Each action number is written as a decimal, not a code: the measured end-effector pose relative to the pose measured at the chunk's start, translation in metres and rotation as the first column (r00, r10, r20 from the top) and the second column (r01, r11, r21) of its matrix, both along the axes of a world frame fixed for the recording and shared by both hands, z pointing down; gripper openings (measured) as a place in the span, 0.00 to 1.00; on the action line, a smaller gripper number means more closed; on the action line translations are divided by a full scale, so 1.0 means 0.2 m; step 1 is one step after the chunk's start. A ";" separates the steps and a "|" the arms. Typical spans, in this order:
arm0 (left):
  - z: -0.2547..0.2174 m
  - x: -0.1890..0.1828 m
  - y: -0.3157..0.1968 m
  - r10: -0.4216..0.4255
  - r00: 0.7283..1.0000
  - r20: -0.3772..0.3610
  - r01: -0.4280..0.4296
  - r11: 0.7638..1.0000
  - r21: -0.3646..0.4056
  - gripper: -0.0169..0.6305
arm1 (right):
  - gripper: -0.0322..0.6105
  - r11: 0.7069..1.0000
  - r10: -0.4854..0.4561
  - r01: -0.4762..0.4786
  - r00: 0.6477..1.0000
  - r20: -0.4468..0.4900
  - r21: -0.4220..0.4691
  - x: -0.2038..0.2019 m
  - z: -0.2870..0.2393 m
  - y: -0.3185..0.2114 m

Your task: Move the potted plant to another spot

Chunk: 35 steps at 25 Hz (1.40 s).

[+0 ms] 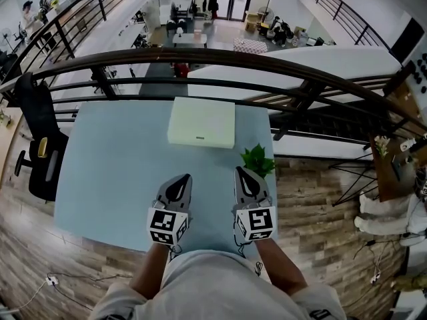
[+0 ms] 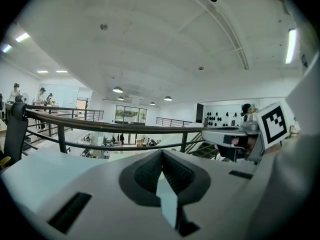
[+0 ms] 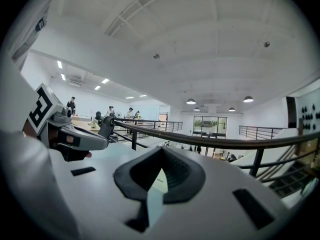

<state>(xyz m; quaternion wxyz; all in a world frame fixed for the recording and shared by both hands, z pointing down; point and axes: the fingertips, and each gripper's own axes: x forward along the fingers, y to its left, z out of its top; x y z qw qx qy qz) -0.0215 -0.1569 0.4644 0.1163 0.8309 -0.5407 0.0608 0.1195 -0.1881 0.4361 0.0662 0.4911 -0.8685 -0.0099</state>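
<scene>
The potted plant (image 1: 257, 160), small with green leaves, stands near the right edge of the light blue table (image 1: 107, 172). My right gripper (image 1: 244, 175) hovers just to its near left, shut and holding nothing. My left gripper (image 1: 181, 180) is level beside it, toward the table's middle, also shut and holding nothing. In the left gripper view the dark pads (image 2: 150, 171) meet at the tip, and the right gripper (image 2: 235, 139) shows to the side. The right gripper view shows its pads (image 3: 175, 171) closed together, with the left gripper (image 3: 70, 136) on its left. Neither gripper view shows the plant.
A flat white box (image 1: 201, 122) lies at the table's far middle. A dark curved railing (image 1: 220, 59) runs behind the table over a drop to a lower floor. A black office chair (image 1: 37, 139) stands at the left, a wooden stand (image 1: 390, 162) at the right.
</scene>
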 end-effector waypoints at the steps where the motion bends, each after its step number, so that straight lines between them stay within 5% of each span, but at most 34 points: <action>1: 0.00 0.00 0.00 -0.001 1.000 0.000 0.001 1.000 0.000 0.05 | 0.05 1.000 0.001 -0.001 1.000 -0.001 -0.001 0.00 0.00 0.00; 35: 0.01 0.01 0.01 -0.015 1.000 -0.003 0.015 1.000 -0.010 0.05 | 0.05 0.999 -0.029 0.028 1.000 -0.012 -0.041 0.00 0.05 0.01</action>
